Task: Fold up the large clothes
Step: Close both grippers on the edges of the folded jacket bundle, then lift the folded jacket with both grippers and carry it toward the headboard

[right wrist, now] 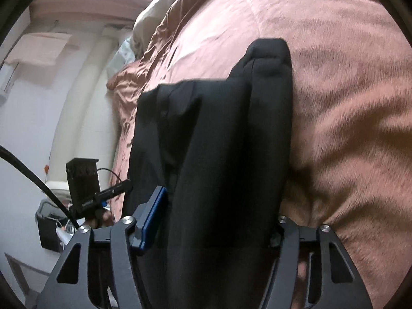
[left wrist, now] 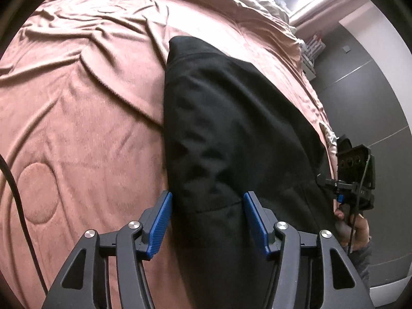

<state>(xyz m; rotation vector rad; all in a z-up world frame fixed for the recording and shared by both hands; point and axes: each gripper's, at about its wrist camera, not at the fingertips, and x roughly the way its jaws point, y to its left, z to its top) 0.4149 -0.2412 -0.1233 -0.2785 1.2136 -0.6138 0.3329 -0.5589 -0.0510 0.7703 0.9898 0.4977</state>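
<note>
A large black garment [left wrist: 231, 134] lies folded in a long strip on the pink bedspread [left wrist: 77, 118]. My left gripper [left wrist: 208, 219] is open, its blue-padded fingers [left wrist: 161, 221] astride the near end of the garment. In the right wrist view the same black garment [right wrist: 219, 154] fills the space between the open jaws of my right gripper [right wrist: 219, 221]; the left blue pad [right wrist: 154, 219] shows, and the cloth hides the right one. The right gripper also shows in the left wrist view [left wrist: 354, 180] at the garment's right edge.
The bed edge runs along the right in the left wrist view, with a grey wall [left wrist: 365, 97] beyond. In the right wrist view the other gripper [right wrist: 85, 188], a black basket [right wrist: 50, 229] and a white wall sit left of the bed. A pillow [right wrist: 154, 23] lies at the head.
</note>
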